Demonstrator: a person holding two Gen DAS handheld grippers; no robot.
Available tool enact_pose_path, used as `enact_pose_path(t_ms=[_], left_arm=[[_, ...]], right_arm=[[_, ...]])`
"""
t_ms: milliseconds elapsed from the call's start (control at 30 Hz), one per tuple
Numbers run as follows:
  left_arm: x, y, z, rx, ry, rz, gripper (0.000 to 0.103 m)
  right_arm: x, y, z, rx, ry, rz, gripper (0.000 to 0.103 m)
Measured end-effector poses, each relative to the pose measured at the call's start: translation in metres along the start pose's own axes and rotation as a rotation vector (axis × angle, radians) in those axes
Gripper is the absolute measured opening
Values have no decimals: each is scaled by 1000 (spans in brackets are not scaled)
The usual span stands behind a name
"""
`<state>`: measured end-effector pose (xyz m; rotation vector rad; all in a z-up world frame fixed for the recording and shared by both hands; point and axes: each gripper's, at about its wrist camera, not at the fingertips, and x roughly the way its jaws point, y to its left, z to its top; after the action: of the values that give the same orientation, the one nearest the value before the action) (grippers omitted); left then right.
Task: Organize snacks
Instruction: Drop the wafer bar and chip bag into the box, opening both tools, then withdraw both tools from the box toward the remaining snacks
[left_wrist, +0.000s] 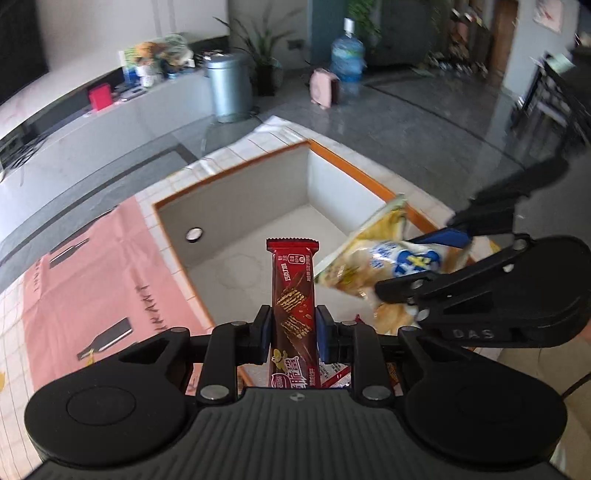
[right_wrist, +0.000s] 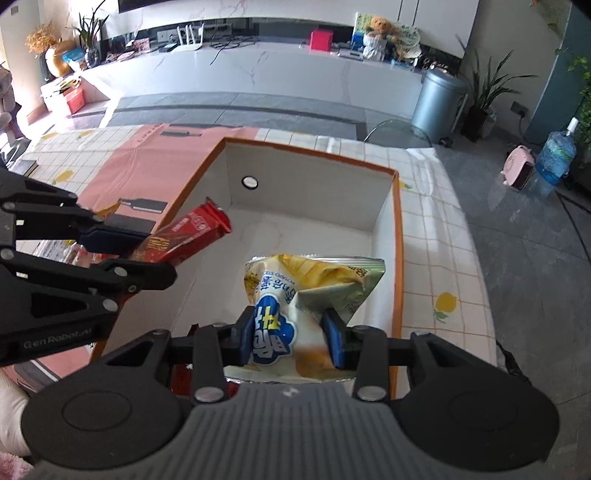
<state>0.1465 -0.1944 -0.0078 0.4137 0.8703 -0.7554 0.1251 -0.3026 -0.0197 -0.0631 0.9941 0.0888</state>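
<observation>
My left gripper (left_wrist: 291, 334) is shut on a red chocolate wafer bar (left_wrist: 293, 291) and holds it upright above the near edge of an open white box with an orange rim (left_wrist: 347, 158). My right gripper (right_wrist: 291, 338) is shut on a yellow potato chip bag (right_wrist: 314, 280) and holds it over the box (right_wrist: 310, 153). The chip bag (left_wrist: 384, 258) and right gripper (left_wrist: 436, 258) show at the right of the left wrist view. The wafer bar (right_wrist: 188, 236) and left gripper (right_wrist: 129, 251) show at the left of the right wrist view. The box's floor looks bare.
The box sits on a table with a white checked cloth (right_wrist: 436, 229) and a pink printed sheet (left_wrist: 92, 266). More red snack packets (left_wrist: 334, 376) lie below my left gripper. A grey bin (right_wrist: 437, 107), water jug (right_wrist: 556, 155) and long white counter (right_wrist: 258, 70) stand beyond the table.
</observation>
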Motion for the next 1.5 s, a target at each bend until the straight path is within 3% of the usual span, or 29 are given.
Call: enact_pose_path(t_ms=[233,567,733,800,1000,1100,1233,1500], left_arm=[[44,-6,5,103,136,-13,26],[73,-5,7,139,225,-4,27],[75,-6,14,137,226,-9,29],[75,-7,15,146,227,-4,29],[65,-5,13,131,209,14,39],[51,-4,12,121,185,21,45],[29,-4,10,111,149,28,54],[-21,-7,4,80,56,79,58]], right_arm=[[47,-3,9,-96,108,13,37],[85,-6,16,-207,174,13,37],[92,-10,16,-199,188,17,39],[92,-10,17,-200,189,12,44],[86,-9,19,-188,200,25,52],[78,-6,20,-192,197,6,64],[64,-6,22,-155,189,10,64],[16,0,19,-14,120,4,68]])
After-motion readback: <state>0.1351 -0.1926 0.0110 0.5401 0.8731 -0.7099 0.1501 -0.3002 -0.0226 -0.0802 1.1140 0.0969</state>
